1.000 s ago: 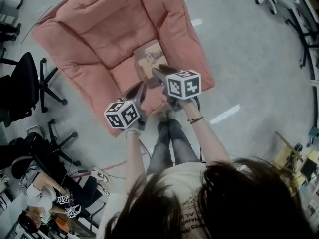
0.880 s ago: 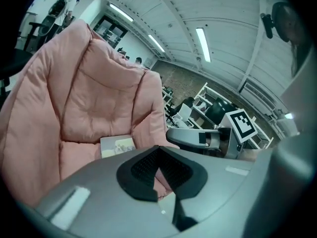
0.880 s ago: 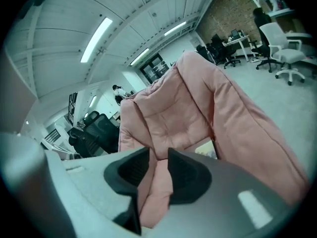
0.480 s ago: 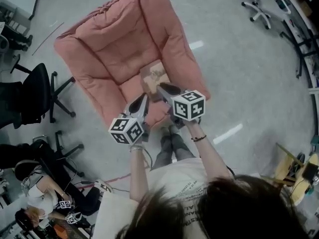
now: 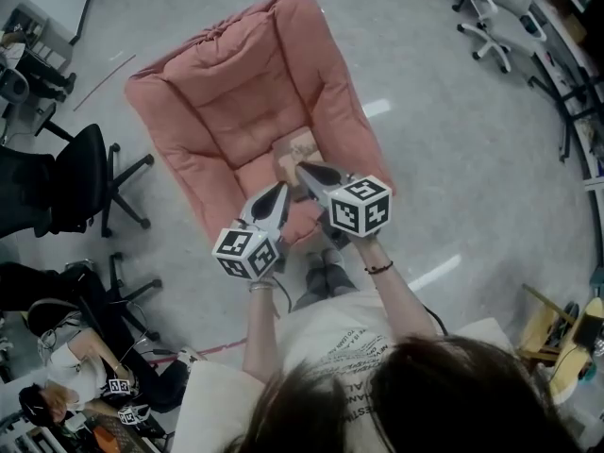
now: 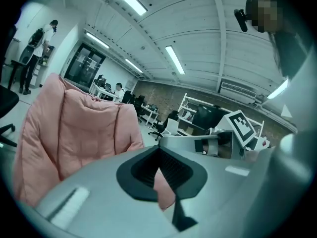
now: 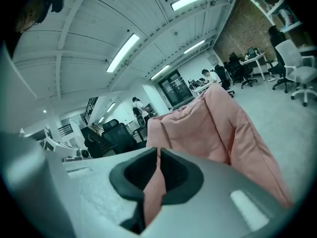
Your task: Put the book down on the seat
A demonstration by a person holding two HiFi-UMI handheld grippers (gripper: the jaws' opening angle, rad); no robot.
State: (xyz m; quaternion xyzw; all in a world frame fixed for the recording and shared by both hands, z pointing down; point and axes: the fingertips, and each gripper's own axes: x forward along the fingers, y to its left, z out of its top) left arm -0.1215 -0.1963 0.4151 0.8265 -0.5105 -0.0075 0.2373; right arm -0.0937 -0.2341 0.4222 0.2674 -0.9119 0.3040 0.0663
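Looking first at what is closest to you, your left gripper and your right gripper are both held in front of your body, side by side, and they point toward the armchair. In the left gripper view the two jaws meet at their tips, and only a thin slit of pink fabric shows behind them. Nothing is between them. In the right gripper view the jaws have just been closing and now stand almost together. They are also empty, with only pink cushion visible through the narrow gap.

Just beyond the tips, the book lies flat on the seat, cover up. It is toward the right side of the cushion and close to the armrest. In the head view the right tips overlap the book's near edge. Both gripper views look along the backrest and not down at the book, so I judge that you are above it and not touching it.

By this, the main work seems finished: the book rests on the seat and neither gripper holds it. What is left, I think, is only to take both grippers away without brushing the book. It looks stable where it lies.

Farther away, a black office chair stands on the grey floor to the left of the armchair.
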